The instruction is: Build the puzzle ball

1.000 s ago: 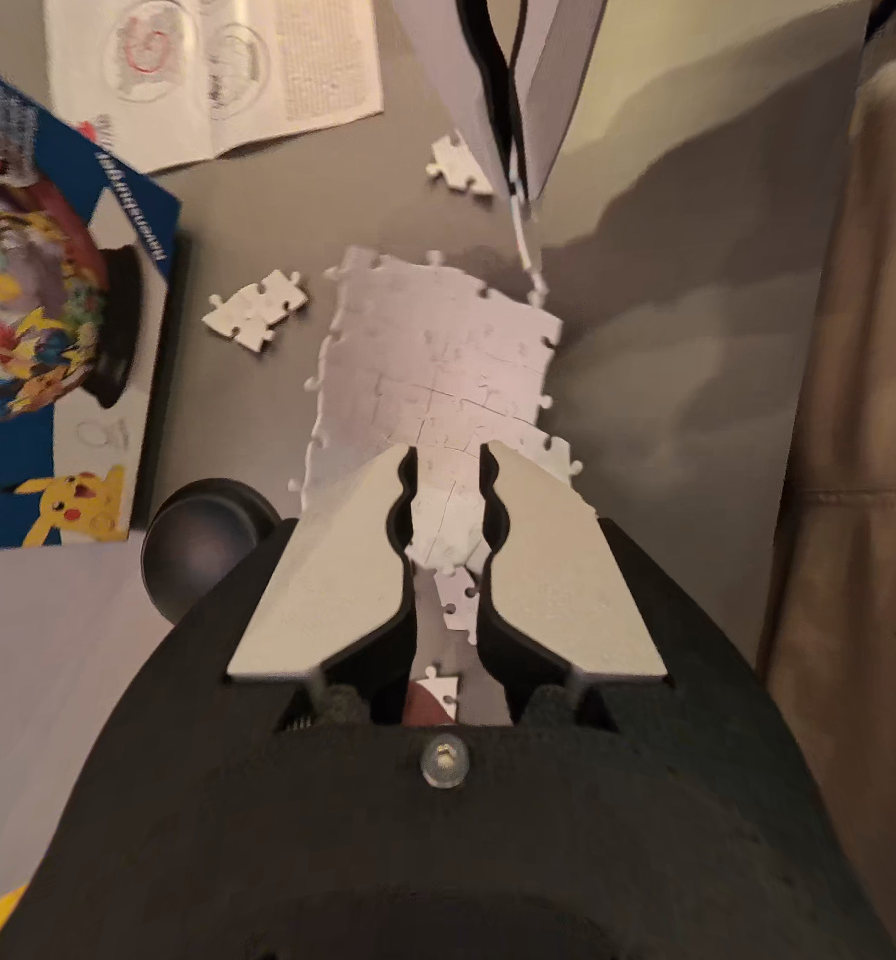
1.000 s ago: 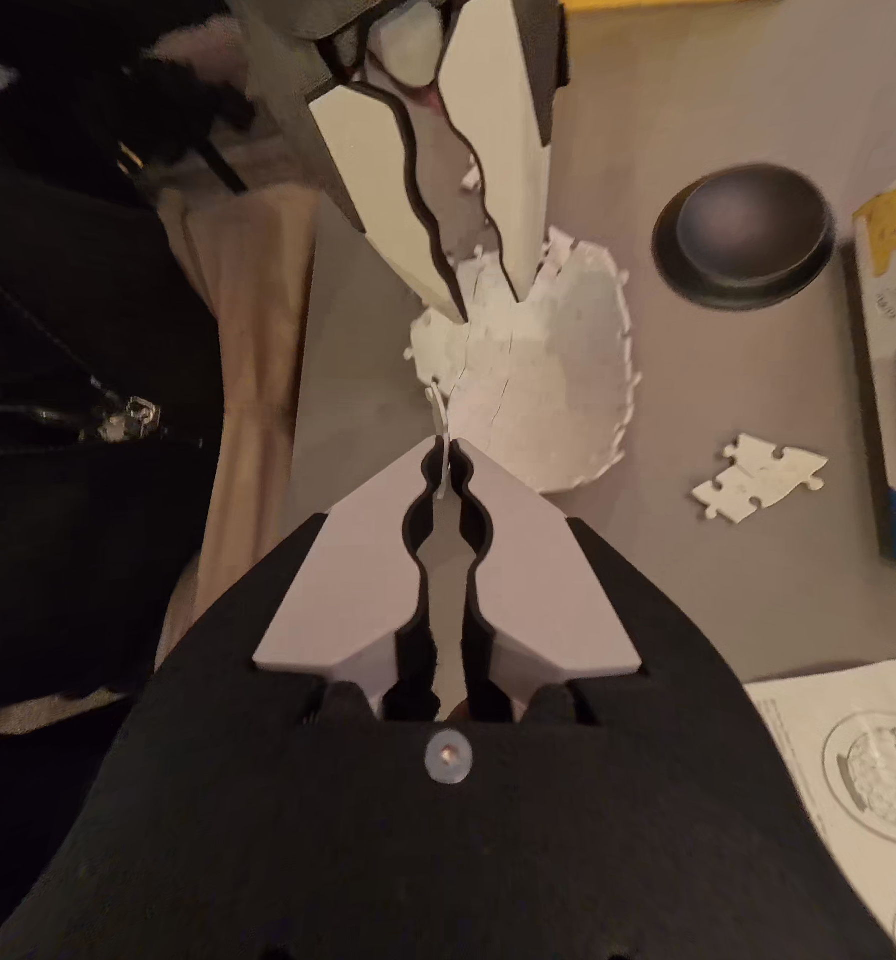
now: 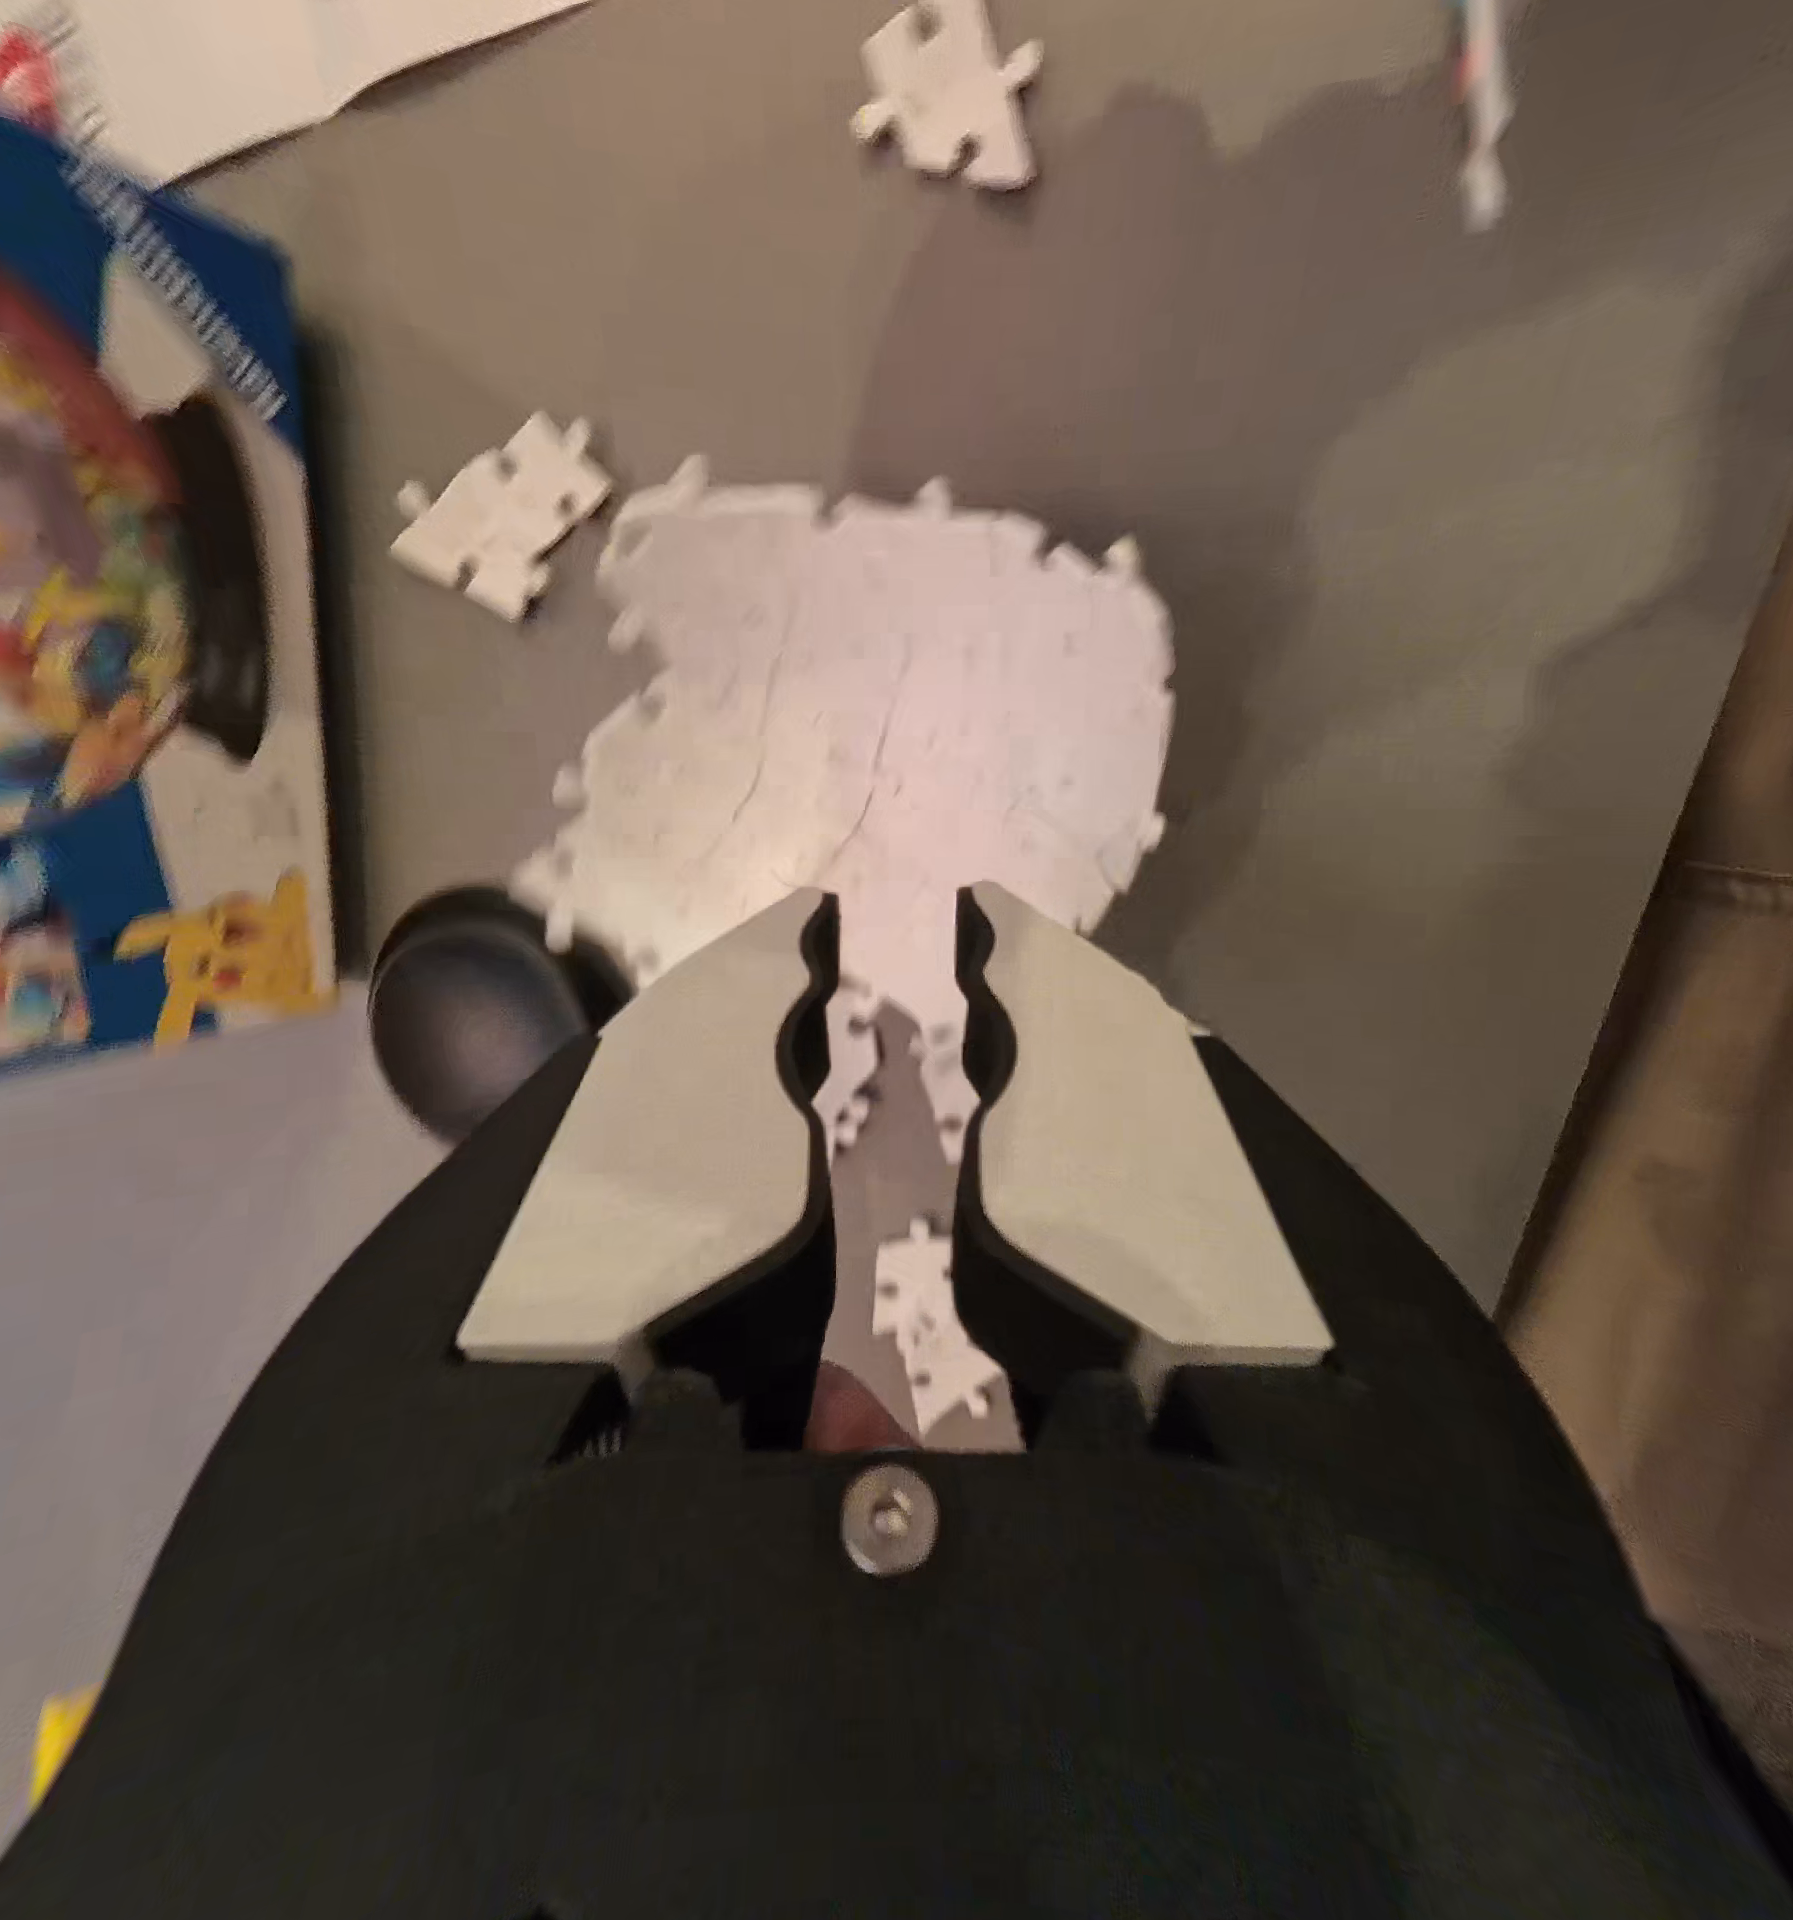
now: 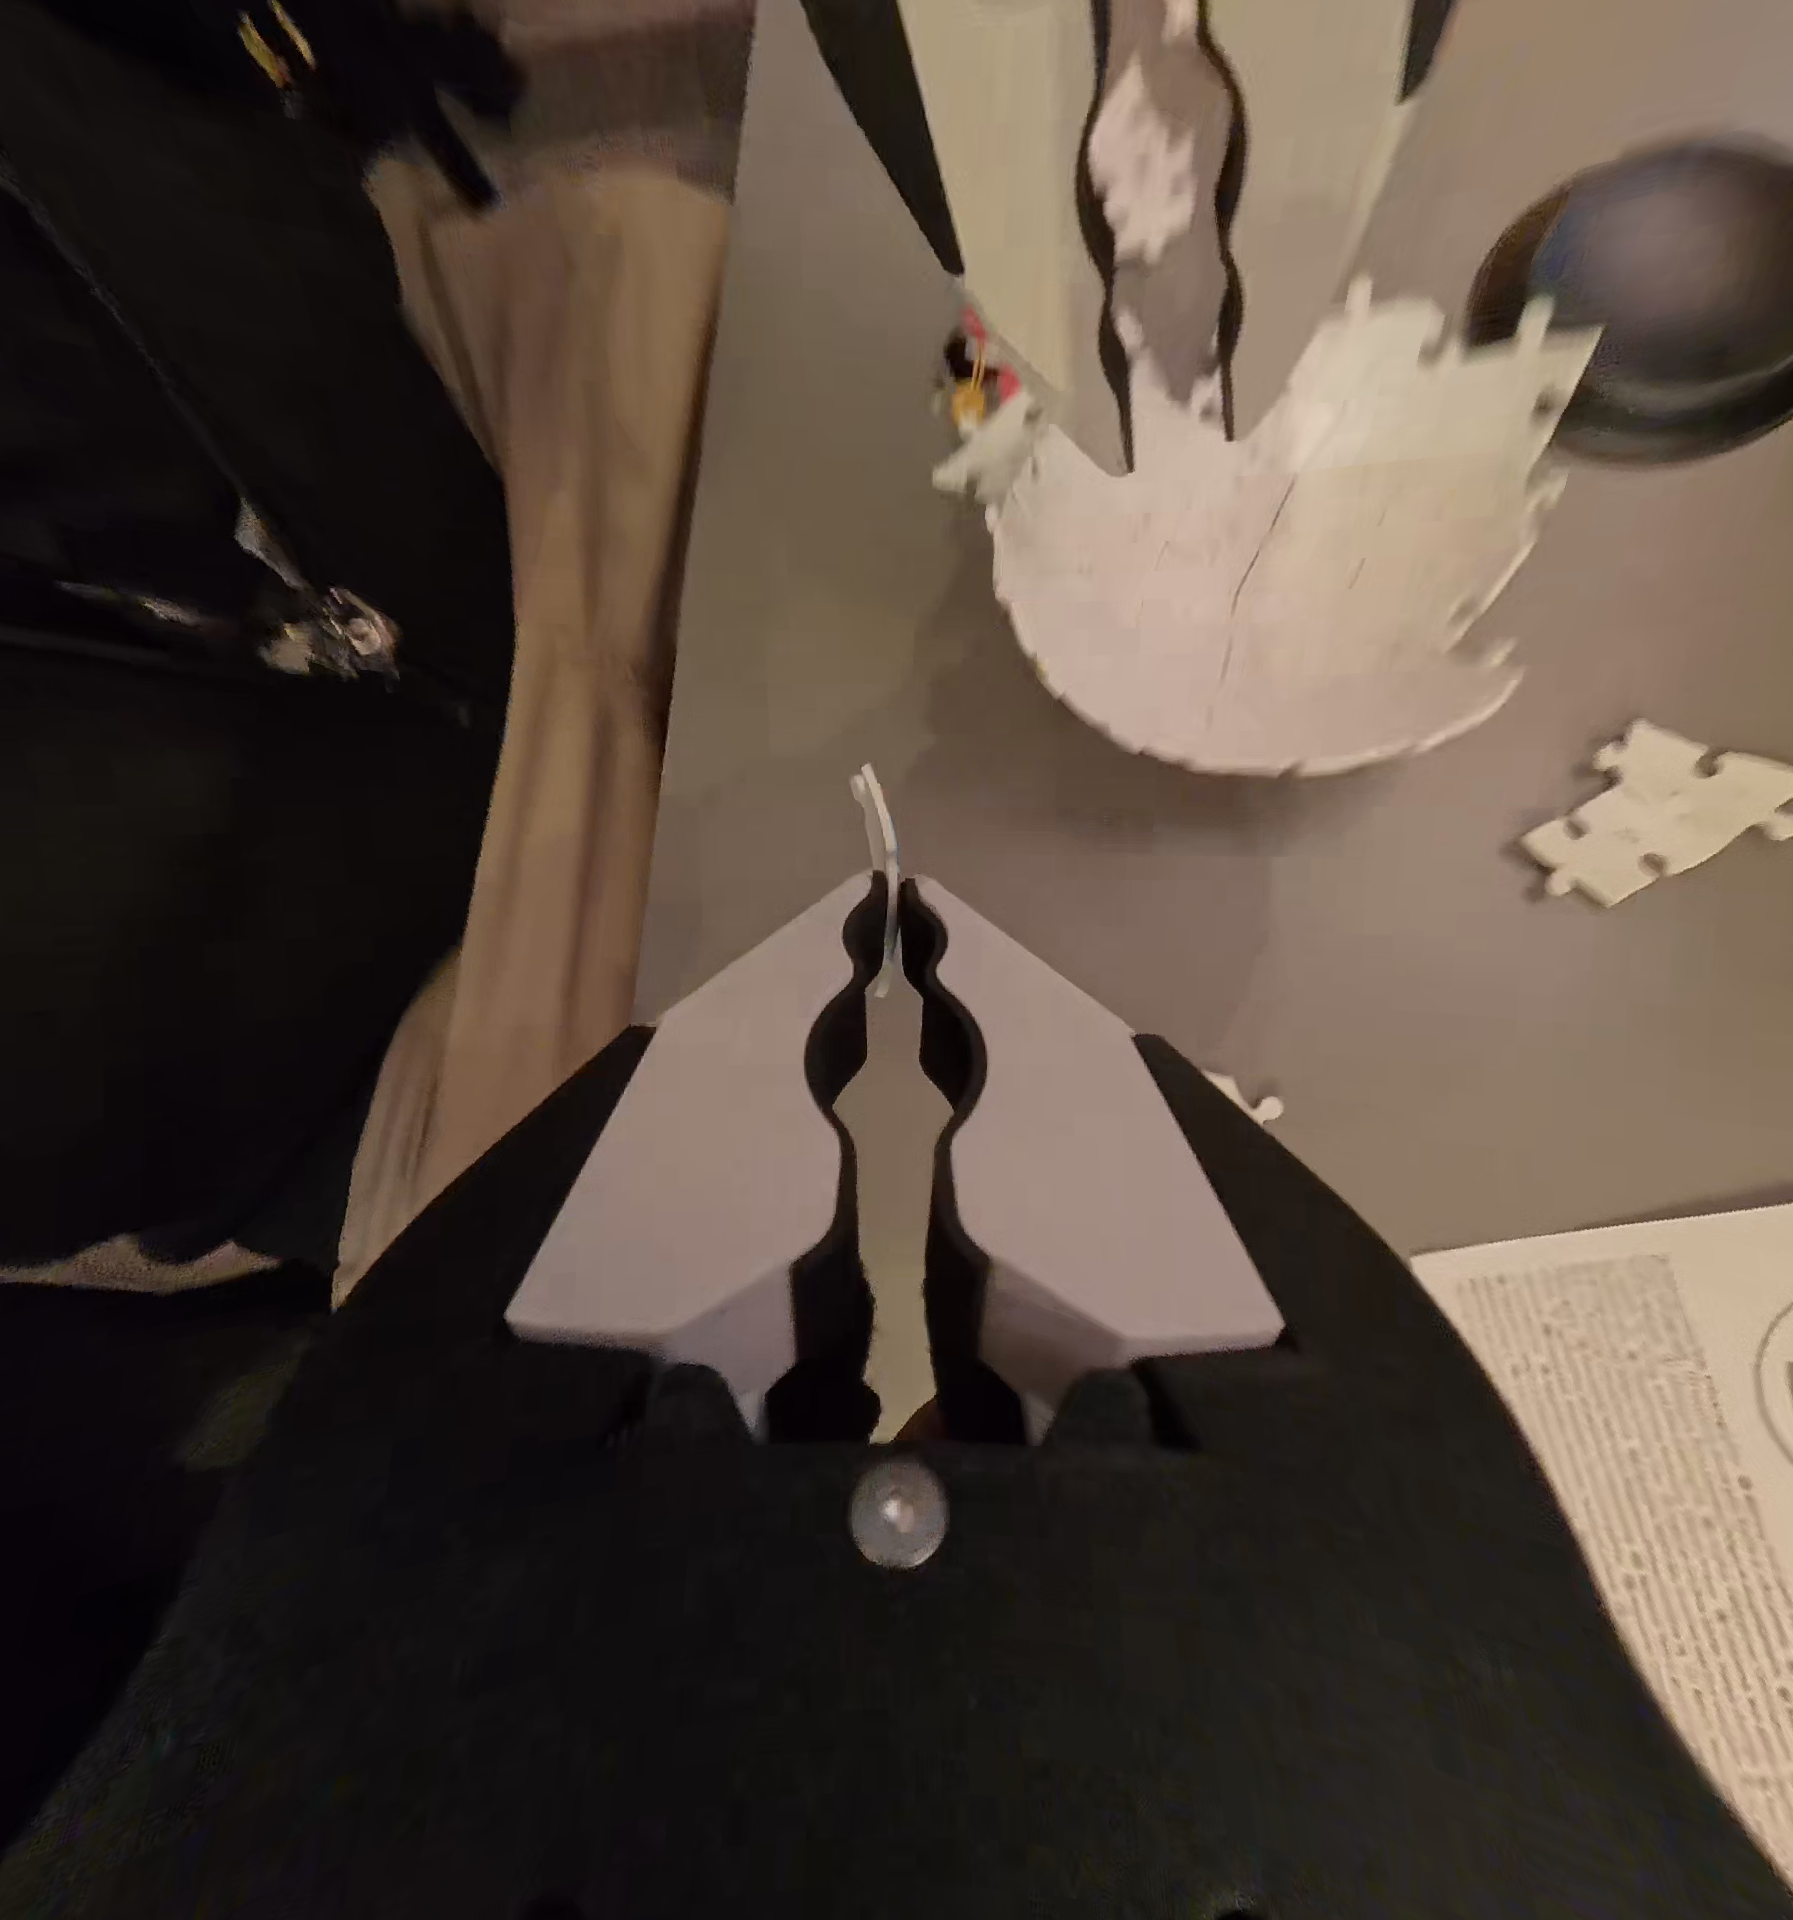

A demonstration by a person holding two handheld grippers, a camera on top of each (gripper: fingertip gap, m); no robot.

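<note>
Puzzle ball part-built; both grippers loaded.

Left wrist view: left gripper w/ jaws set apart, straddling edge of curved white puzzle shell, held above grey table; actual clamping unclear. Loose joined pieces at left, blue box w/ print, not transcribed.
Right wrist view: right gripper pinched on single white piece, edge-on; shell ahead to the right, apart from it; black stand beyond; printed instruction sheet at lower right.
</note>
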